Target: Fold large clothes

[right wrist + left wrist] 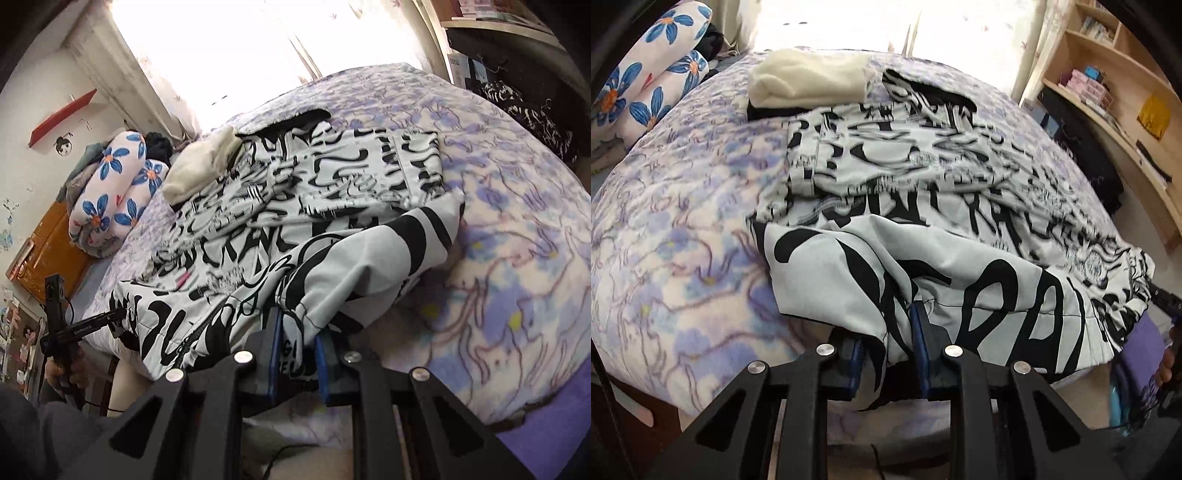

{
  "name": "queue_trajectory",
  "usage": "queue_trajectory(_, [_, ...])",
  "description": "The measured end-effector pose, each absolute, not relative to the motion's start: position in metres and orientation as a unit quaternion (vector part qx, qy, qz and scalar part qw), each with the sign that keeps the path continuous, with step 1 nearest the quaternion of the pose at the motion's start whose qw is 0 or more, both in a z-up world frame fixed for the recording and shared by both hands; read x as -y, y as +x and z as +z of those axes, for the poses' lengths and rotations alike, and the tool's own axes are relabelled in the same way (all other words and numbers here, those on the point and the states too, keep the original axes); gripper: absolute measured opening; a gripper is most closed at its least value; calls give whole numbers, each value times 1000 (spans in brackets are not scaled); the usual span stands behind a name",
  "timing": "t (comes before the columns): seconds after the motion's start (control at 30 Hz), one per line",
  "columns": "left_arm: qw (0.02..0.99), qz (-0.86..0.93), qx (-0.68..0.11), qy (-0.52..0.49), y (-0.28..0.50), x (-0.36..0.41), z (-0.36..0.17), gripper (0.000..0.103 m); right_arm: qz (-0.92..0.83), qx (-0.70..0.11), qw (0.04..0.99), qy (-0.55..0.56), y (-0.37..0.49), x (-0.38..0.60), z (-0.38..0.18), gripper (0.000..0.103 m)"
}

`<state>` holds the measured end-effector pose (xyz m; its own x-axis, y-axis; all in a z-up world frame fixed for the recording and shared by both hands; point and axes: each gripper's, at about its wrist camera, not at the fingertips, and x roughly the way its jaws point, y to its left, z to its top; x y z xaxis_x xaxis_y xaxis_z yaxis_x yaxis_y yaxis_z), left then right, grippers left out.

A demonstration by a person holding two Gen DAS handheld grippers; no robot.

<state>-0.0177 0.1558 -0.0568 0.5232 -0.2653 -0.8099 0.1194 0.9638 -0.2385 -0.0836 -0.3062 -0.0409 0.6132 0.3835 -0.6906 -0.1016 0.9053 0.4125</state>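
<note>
Item: one large garment (923, 192), pale grey-white cloth printed all over with heavy black lettering and cartoon line work. It lies spread across the middle of the bed (683, 229), its near hem lifted and drawn up over the bed's front edge, the cloth bunched in loose folds there.

Left to right, as seen from the foot of the bed:

- Two rolled bolsters (653, 70), white with blue flowers, stacked at the far left.
- One cream folded cloth (809, 77), resting on a dark folded piece at the garment's far end.
- One left gripper (886, 354), black frame with blue pads; its jaws pinch a fold of the garment's near hem.
- One right gripper (297, 350), same make; its jaws pinch the other near corner, cloth draped over the pads.
- One wooden shelf unit (1115, 74) at the far right, holding boxes and small items.

Bed cover: one fleece blanket, lilac and white floral.
</note>
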Motion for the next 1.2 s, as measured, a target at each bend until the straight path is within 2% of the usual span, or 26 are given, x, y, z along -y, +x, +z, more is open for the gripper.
queue_trajectory(0.17, [880, -109, -450, -100, 17, -163, -36, 20, 136, -388, 893, 184, -55, 310, -28, 15])
queue_trajectory(0.2, [883, -105, -446, -105, 25, -164, -33, 14, 134, -377, 897, 185, -45, 310, -24, 15])
queue_trajectory(0.27, [886, -94, -438, -122, 46, -172, -30, 13, 130, -363, 904, 187, -27, 309, -17, 15])
queue_trajectory(0.53, [871, -62, -456, -169, 118, -187, -60, 13, 96, -343, 917, 181, 48, 298, -21, 16])
queue_trajectory(0.57, [869, -62, -461, -170, 122, -186, -63, 16, 86, -347, 914, 192, 60, 300, -25, 16])
queue_trajectory(0.63, [860, -73, -470, -184, 130, -187, -69, 27, 67, -354, 909, 209, 80, 303, -33, 16])
queue_trajectory(0.7, [858, -79, -469, -196, 136, -188, -70, 48, 46, -361, 906, 219, 97, 307, -42, 15])
queue_trajectory(0.8, [861, -87, -459, -203, 141, -189, -65, 66, 24, -376, 896, 234, 119, 314, -58, 16])
queue_trajectory(0.9, [866, -111, -449, -191, 138, -188, -59, 75, 0, -402, 875, 270, 142, 327, -79, 18])
queue_trajectory(1.0, [866, -145, -452, -160, 134, -185, -57, 76, -6, -426, 853, 302, 155, 338, -95, 20])
queue_trajectory(1.1, [863, -177, -455, -131, 126, -185, -59, 76, -7, -429, 843, 324, 160, 345, -99, 28])
queue_trajectory(1.2, [869, -195, -447, -83, 114, -186, -59, 76, 5, -431, 840, 330, 161, 348, -98, 31])
